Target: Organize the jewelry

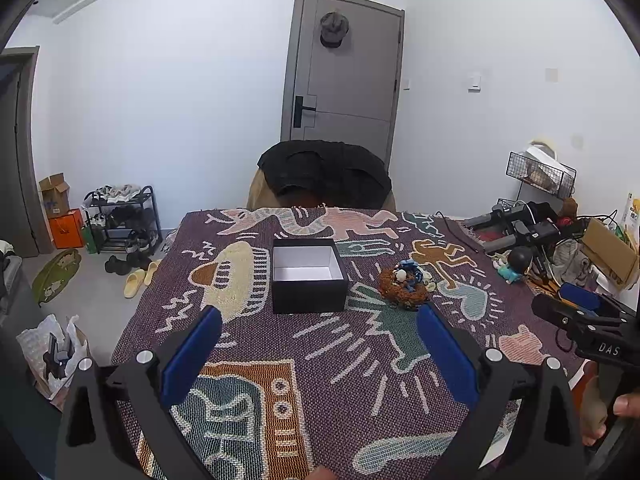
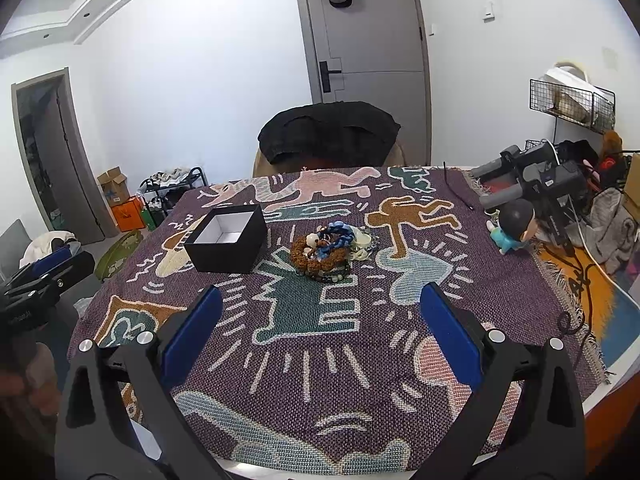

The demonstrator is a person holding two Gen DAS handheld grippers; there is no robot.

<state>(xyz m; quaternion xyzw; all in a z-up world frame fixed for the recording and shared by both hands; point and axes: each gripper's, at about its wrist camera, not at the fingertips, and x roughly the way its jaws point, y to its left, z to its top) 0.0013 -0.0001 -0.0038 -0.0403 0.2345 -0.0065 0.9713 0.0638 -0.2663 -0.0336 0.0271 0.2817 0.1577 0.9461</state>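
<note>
A pile of bead bracelets, brown, blue and pale, lies on the patterned cloth, and shows in the right wrist view too. A black box with a white inside stands open and empty to its left; it also shows in the right wrist view. My left gripper is open and empty, held above the cloth short of the box. My right gripper is open and empty, short of the pile. Each gripper shows at the edge of the other's view.
The patterned woven cloth covers the table. A small big-headed figurine stands at the right. Black devices and cables crowd the right edge. A chair draped with a black garment stands behind the table.
</note>
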